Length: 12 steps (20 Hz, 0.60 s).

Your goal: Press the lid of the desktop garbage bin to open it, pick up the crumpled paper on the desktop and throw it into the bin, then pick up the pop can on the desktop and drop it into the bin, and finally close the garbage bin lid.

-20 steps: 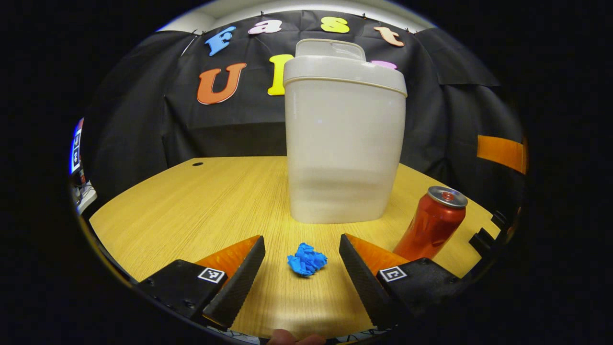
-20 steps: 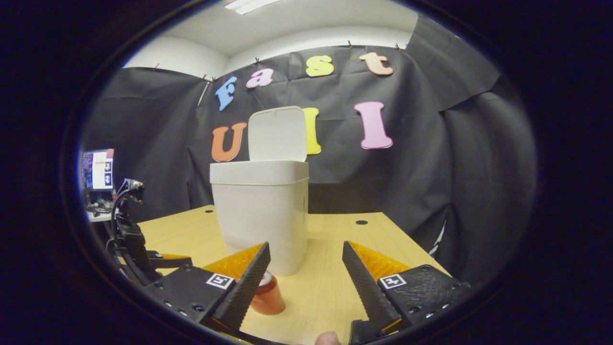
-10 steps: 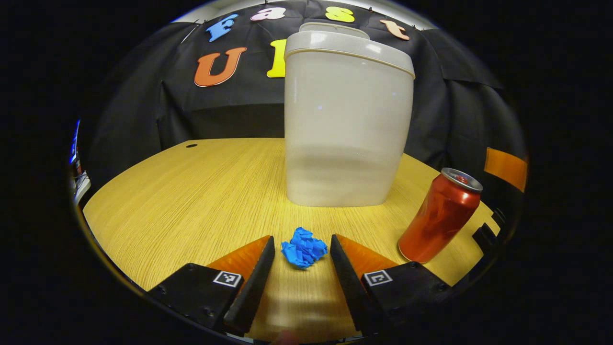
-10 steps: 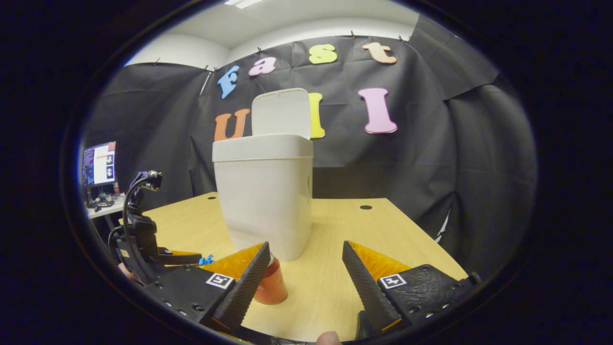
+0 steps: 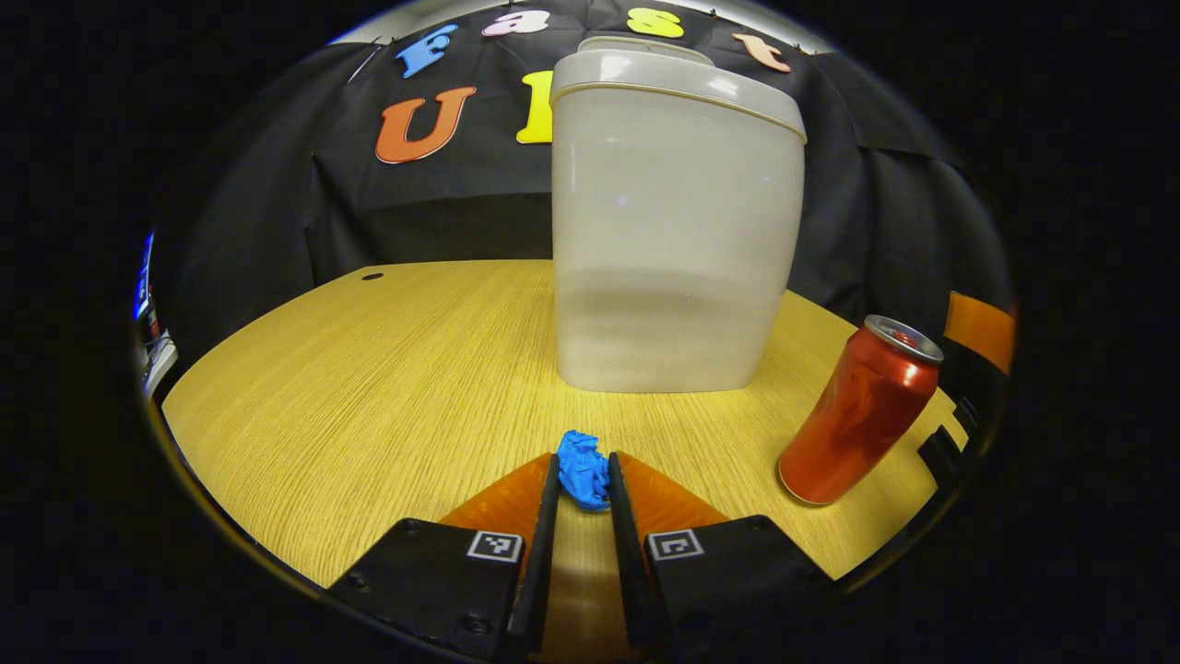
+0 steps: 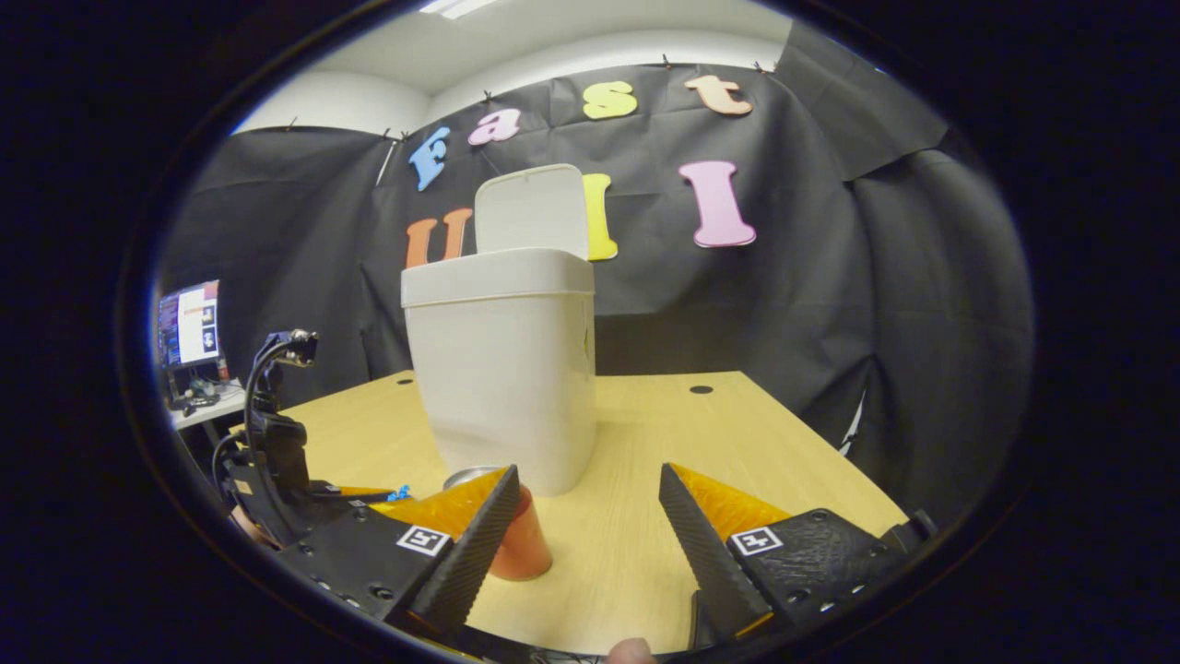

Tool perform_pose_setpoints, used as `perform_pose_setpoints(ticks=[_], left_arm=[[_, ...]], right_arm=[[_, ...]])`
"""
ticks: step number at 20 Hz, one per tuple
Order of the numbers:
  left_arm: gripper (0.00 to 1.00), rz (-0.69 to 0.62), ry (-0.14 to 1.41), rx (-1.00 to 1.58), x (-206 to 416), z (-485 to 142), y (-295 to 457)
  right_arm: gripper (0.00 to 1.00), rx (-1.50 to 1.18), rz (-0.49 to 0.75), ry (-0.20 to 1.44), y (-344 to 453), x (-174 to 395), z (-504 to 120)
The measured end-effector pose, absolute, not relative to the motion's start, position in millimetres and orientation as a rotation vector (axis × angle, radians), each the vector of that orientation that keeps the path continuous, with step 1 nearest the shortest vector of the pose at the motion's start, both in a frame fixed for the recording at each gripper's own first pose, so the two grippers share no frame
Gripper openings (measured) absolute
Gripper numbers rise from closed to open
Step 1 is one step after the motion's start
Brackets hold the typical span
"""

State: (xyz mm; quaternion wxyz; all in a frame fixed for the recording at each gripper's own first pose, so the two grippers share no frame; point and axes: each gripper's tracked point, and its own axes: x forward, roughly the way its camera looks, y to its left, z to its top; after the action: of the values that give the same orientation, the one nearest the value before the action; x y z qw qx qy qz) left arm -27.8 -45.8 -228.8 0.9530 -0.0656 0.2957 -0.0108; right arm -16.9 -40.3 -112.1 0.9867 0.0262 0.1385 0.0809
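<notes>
Two grippers at the desk, one clamped on the paper

Both fingers of the left gripper (image 5: 583,480) press on the blue crumpled paper (image 5: 584,468), which sits squeezed between the fingertips low on the wooden desk (image 5: 369,387). The fingers stand nearly together, with only the wad keeping them apart. Ahead of the fingertips and slightly to their right rises the pale bin (image 5: 673,231), standing upright on the desk. Well off to the right of the fingers stands the red can (image 5: 857,415), upright on the desk and apart from both the bin and the paper. Beyond the bin hangs the black cloth wall (image 5: 442,212).

In the right gripper view, the right gripper (image 6: 590,516) has its fingers spread wide apart with nothing between them but bare desk. Just behind its left finger, partly hidden by it, stands the can (image 6: 522,544). Farther to the left of that finger the left gripper (image 6: 369,493) shows low over the desk, with a speck of the blue paper (image 6: 399,494) at its tip. Ahead of the fingers, a little to the left, stands the bin (image 6: 505,369), its lid (image 6: 533,210) raised upright at the back. A round hole (image 6: 701,389) marks the desk farther off, and a lit screen (image 6: 189,325) glows at the far left.
</notes>
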Motion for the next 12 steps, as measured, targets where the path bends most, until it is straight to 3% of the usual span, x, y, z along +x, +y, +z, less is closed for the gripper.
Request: perform_pose_setpoints(ticks=[6, 12], left_arm=[[0.33, -0.009, 0.566, -0.144, -24.1, -220.6, -44.9], [0.33, 0.005, 0.433, -0.143, -8.4, -166.5, -32.0]], right_arm=[[0.94, 0.032, 0.183, 0.252, -23.6, -25.2, -105.1], [0.94, 0.019, 0.211, 0.244, 6.7, -32.7, -105.1]])
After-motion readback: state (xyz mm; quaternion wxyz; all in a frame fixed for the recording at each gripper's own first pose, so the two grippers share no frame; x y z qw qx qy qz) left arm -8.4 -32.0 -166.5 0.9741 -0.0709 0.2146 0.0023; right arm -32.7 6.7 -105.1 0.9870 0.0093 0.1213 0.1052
